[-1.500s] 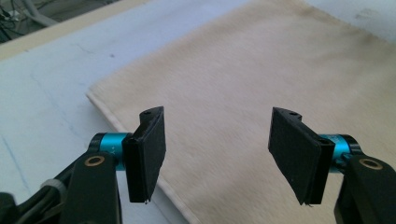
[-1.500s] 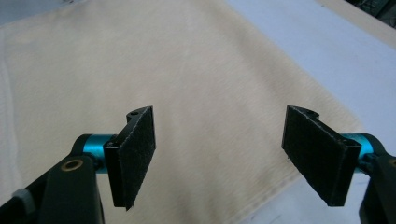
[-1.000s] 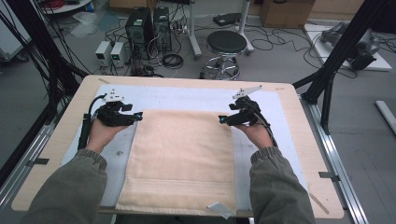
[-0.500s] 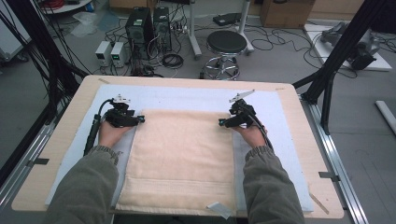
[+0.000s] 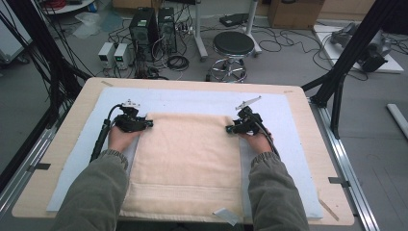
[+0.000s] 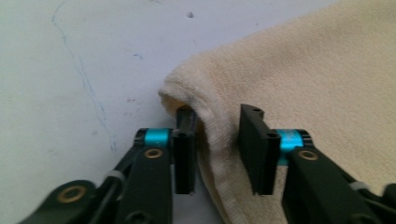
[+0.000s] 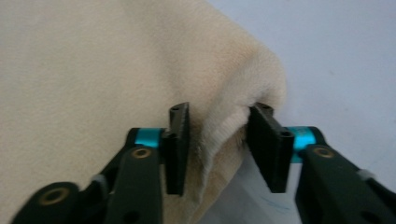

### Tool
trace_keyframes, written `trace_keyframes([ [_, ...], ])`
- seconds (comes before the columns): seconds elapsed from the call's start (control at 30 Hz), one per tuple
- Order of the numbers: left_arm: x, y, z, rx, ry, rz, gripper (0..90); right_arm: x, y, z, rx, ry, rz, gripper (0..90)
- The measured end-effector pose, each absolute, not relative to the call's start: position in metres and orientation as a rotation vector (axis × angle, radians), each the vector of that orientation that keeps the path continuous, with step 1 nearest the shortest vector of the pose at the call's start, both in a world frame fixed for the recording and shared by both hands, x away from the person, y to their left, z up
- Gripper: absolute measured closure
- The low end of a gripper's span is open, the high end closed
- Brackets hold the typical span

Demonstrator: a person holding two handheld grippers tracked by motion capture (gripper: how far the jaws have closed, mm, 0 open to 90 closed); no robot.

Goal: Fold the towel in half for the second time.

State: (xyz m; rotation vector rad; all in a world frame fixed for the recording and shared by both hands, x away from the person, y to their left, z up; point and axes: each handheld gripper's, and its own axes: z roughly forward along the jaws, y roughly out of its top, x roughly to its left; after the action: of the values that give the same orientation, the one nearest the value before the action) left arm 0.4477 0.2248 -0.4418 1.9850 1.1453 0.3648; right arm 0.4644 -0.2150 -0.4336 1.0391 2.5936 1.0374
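2 hand-held grippers work the far corners of a cream towel point(image 5: 185, 159) that lies flat on a pale blue mat point(image 5: 284, 115) covering a wooden table point(image 5: 72, 106), centre of the high view. The left gripper point(image 5: 146, 124) sits at the towel's upper-left corner, the right gripper point(image 5: 230, 129) at its upper-right corner; each is carried by a hand whose olive sleeve enters from the bottom edge of the frame.

In the left gripper view, the left gripper point(image 6: 217, 144) has its 2 black jaws set at a narrow gap astride the towel point(image 6: 299, 79) corner: 1 jaw is tucked under the raised, rolled edge, the other stands over the cloth. The jaws have just been closing, with the corner fold between them. Whether the pads press the cloth cannot be told.

In the right gripper view, the right gripper point(image 7: 217, 140) likewise straddles a bunched fold of the towel point(image 7: 116, 60) at lower centre. Its jaws have just been closing, the cloth gathered between them, and both pads touch the fold.

Beyond the table, a black stool point(image 5: 233, 45) stands at upper centre.
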Motion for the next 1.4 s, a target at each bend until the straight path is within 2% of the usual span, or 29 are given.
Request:
trace_keyframes([
  [0.1,0.447,0.224,-0.44,1.993,1.14,0.365,80.5,0.464,-0.214,-0.433,1.026,2.632,1.068,75.9],
  [0.27,0.445,0.226,-0.433,1.975,1.131,0.418,83.0,0.463,-0.213,-0.426,1.008,2.623,1.06,81.8],
  [0.4,0.445,0.226,-0.418,1.96,1.104,0.468,83.4,0.464,-0.215,-0.415,0.983,2.572,1.1,82.6],
  [0.63,0.443,0.231,-0.38,1.86,1.051,0.564,83.4,0.464,-0.222,-0.373,0.952,2.441,1.244,82.5],
  [0.87,0.425,0.232,-0.377,1.864,1.013,0.565,83.3,0.45,-0.219,-0.366,0.875,2.458,1.248,82.1],
  [1.0,0.404,0.24,-0.373,1.86,0.973,0.559,83.3,0.434,-0.221,-0.361,0.849,2.483,1.258,82.1],
  [1.17,0.369,0.246,-0.375,1.883,0.886,0.59,83.3,0.396,-0.221,-0.356,0.743,2.518,1.272,82.0],
  [1.4,0.309,0.251,-0.403,1.953,0.801,0.567,82.2,0.348,-0.224,-0.374,0.74,2.591,1.245,77.7],
])
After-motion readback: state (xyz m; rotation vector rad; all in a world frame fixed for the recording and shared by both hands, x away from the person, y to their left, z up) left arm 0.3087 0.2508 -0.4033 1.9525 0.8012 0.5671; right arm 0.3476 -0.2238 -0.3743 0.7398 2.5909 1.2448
